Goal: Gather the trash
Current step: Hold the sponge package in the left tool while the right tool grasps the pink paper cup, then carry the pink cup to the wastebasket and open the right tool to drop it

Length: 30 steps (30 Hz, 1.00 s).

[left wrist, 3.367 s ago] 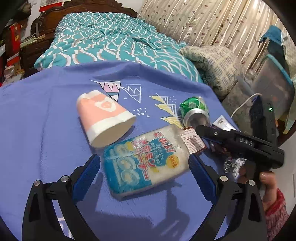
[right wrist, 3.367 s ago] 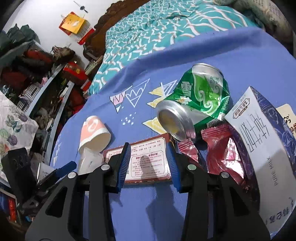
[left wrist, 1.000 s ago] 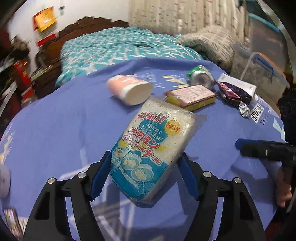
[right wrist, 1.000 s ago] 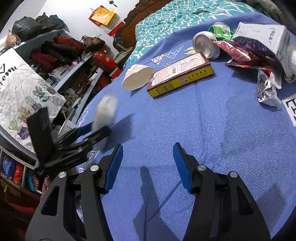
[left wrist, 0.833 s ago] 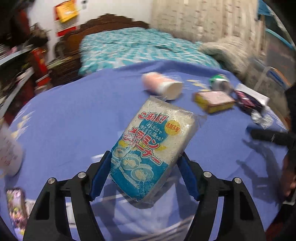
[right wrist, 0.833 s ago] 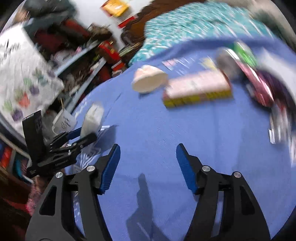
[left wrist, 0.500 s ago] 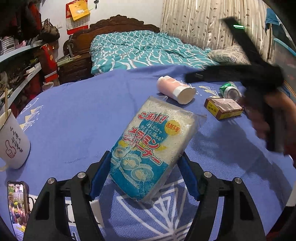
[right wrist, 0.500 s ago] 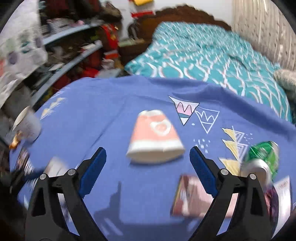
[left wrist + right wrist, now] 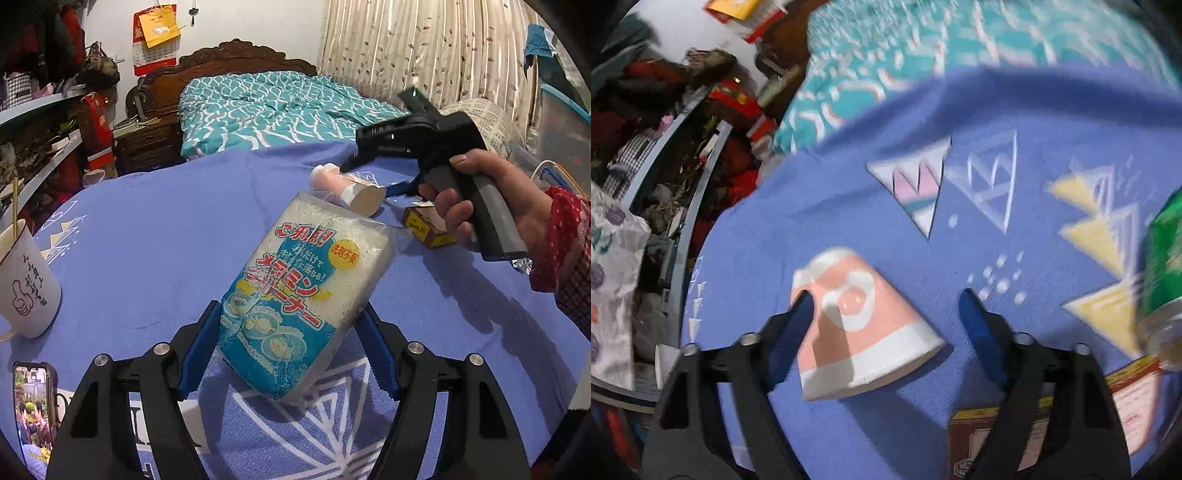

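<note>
My left gripper (image 9: 288, 317) is shut on a blue-and-white sponge pack (image 9: 303, 291), which it holds tilted above the blue tablecloth (image 9: 155, 236). A pink-and-white paper cup (image 9: 860, 317) lies on its side on the cloth. My right gripper (image 9: 886, 299) straddles it with its jaws closing. The left finger is at the cup's side, and the right finger stands clear of the cup. In the left wrist view a hand (image 9: 480, 199) holds that right gripper over the cup (image 9: 354, 188).
A red-and-yellow box (image 9: 1034, 424) lies just right of the cup, with a crushed green can (image 9: 1163, 258) beyond it. A white mug (image 9: 26, 280) and a phone (image 9: 33, 406) sit at the table's left. A bed (image 9: 266, 107) stands behind the table and shelves run along the left.
My right gripper swept across the table from its bare front to the paper cup and now straddles it. My left gripper swung left with the sponge pack, bringing the mug and phone into view.
</note>
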Each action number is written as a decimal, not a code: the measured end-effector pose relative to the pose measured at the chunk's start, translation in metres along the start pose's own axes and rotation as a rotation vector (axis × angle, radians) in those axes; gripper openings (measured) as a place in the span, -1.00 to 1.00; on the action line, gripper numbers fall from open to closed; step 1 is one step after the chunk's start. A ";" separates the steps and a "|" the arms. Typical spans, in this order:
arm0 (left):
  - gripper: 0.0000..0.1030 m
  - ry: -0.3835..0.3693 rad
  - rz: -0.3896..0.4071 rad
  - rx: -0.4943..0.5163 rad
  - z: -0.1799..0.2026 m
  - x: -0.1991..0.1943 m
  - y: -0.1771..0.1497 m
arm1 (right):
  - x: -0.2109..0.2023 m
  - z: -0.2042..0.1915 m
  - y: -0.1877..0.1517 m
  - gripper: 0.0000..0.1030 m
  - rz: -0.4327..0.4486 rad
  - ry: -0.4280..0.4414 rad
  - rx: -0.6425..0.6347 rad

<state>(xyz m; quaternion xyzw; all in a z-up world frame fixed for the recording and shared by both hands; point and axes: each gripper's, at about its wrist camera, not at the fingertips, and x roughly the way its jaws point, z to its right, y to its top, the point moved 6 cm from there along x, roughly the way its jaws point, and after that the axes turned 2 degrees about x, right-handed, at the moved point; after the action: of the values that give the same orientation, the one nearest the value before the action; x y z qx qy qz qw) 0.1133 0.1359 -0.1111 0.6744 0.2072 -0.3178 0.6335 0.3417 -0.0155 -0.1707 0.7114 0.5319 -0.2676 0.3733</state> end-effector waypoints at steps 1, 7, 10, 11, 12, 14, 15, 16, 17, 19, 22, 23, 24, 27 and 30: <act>0.34 -0.002 0.000 -0.002 0.000 -0.001 -0.001 | 0.001 -0.005 -0.007 0.18 -0.022 0.036 -0.004; 0.34 -0.009 -0.008 -0.010 0.000 0.000 0.000 | 0.002 -0.038 -0.043 -0.38 -0.039 0.078 -0.131; 0.34 -0.004 -0.005 -0.015 -0.001 -0.001 0.001 | -0.011 -0.049 -0.055 -0.59 0.010 0.083 -0.167; 0.34 -0.003 -0.004 -0.014 -0.001 -0.001 0.001 | -0.017 -0.050 -0.058 -0.60 0.026 0.088 -0.176; 0.34 -0.004 -0.004 -0.011 0.000 -0.001 0.001 | -0.027 -0.053 -0.065 -0.60 0.053 0.088 -0.196; 0.34 -0.010 -0.007 0.001 0.002 -0.001 0.000 | -0.046 -0.056 -0.080 -0.60 0.103 0.074 -0.244; 0.34 -0.016 -0.011 0.009 0.004 0.000 0.000 | -0.061 -0.053 -0.094 -0.60 0.135 0.056 -0.275; 0.34 -0.021 -0.016 0.014 0.005 0.000 -0.001 | -0.072 -0.049 -0.104 -0.60 0.156 0.047 -0.290; 0.34 -0.030 -0.023 0.019 0.007 0.001 -0.001 | -0.085 -0.043 -0.118 -0.60 0.179 0.044 -0.300; 0.34 -0.049 -0.037 0.033 0.011 0.003 -0.002 | -0.108 -0.028 -0.143 -0.60 0.206 0.034 -0.316; 0.34 -0.081 -0.042 0.054 0.021 0.002 -0.002 | -0.136 0.005 -0.175 -0.60 0.244 -0.006 -0.319; 0.34 -0.134 -0.056 0.039 0.030 0.002 -0.003 | -0.144 0.019 -0.186 -0.60 0.255 -0.017 -0.306; 0.34 -0.170 -0.067 0.028 0.036 0.002 -0.003 | -0.153 0.034 -0.196 -0.60 0.269 -0.033 -0.280; 0.34 -0.246 -0.086 0.053 0.070 0.002 -0.003 | -0.176 0.079 -0.217 -0.60 0.305 -0.054 -0.190; 0.34 -0.304 -0.093 0.129 0.114 -0.001 0.000 | -0.201 0.114 -0.235 -0.60 0.353 -0.070 -0.116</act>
<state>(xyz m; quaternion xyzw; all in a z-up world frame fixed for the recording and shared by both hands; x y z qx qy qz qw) 0.0937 0.0240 -0.1098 0.6476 0.1193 -0.4578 0.5973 0.0603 -0.1839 -0.1379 0.7614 0.4000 -0.1915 0.4730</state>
